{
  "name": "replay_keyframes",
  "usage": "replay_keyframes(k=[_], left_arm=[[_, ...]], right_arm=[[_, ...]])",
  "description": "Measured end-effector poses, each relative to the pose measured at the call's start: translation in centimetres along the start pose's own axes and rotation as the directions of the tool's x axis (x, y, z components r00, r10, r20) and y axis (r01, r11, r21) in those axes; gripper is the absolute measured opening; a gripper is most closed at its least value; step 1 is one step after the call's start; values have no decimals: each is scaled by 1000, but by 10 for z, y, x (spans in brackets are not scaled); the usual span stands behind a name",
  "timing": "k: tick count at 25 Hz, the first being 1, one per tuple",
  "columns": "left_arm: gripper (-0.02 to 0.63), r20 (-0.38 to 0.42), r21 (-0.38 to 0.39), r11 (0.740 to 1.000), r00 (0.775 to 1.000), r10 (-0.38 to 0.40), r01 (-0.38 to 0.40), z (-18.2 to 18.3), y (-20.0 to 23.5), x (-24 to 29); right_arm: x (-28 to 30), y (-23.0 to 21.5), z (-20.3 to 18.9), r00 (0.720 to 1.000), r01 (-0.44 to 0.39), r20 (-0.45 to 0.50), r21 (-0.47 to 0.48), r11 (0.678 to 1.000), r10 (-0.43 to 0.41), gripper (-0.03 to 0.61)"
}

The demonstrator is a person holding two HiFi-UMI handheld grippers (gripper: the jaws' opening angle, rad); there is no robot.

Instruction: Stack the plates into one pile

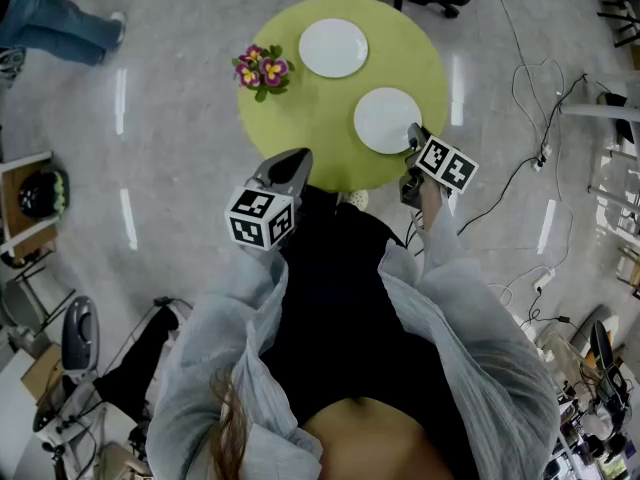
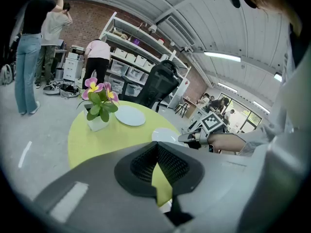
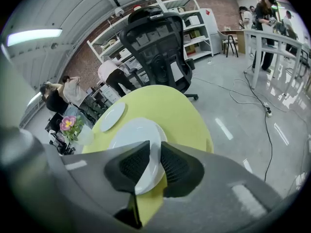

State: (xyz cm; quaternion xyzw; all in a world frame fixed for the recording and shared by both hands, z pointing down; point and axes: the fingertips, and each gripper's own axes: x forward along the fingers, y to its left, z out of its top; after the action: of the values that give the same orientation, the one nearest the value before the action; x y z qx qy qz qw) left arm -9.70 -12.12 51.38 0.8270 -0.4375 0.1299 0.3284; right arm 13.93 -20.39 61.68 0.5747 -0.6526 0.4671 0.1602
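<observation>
Two white plates lie apart on a round green table. The far plate sits near the table's back edge. My right gripper is at the near rim of the near plate. Its jaws stand a narrow gap apart, and the plate's rim shows in that gap without the pads pressing on it. My left gripper hovers off the table's front edge, shut and empty.
A small pot of pink and yellow flowers stands at the table's left. A black office chair is behind the table. People stand by shelves at the back, and cables lie on the floor to the right.
</observation>
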Motion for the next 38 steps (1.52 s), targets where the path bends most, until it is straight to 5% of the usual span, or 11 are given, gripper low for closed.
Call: replay_keyframes(k=[6, 10, 18, 20, 24, 31, 38], left_arm=[[12, 1, -9, 1000, 1000, 3, -3, 0, 1, 2], [12, 1, -9, 1000, 1000, 3, -3, 1, 3, 4], [12, 37, 9, 1000, 999, -6, 6, 22, 9, 14], [12, 57, 14, 1000, 998, -2, 1, 32, 12, 15], [12, 97, 17, 1000, 995, 7, -9, 49, 18, 14], [12, 120, 24, 1000, 993, 4, -7, 63, 14, 21], [12, 83, 12, 1000, 996, 7, -8, 57, 17, 35]], right_arm=[[4, -4, 6, 997, 81, 14, -96, 992, -80, 81], [0, 0, 14, 998, 56, 34, -92, 994, -54, 152], [-11, 34, 56, 973, -197, 134, 60, 978, 188, 287], [-15, 50, 68, 939, -319, 184, 151, 936, 291, 298], [-25, 77, 85, 840, -539, 268, 310, 783, 472, 307], [-13, 105, 89, 742, -661, 137, 319, 680, 656, 296], [22, 106, 98, 669, -683, 96, 472, 558, 737, 270]])
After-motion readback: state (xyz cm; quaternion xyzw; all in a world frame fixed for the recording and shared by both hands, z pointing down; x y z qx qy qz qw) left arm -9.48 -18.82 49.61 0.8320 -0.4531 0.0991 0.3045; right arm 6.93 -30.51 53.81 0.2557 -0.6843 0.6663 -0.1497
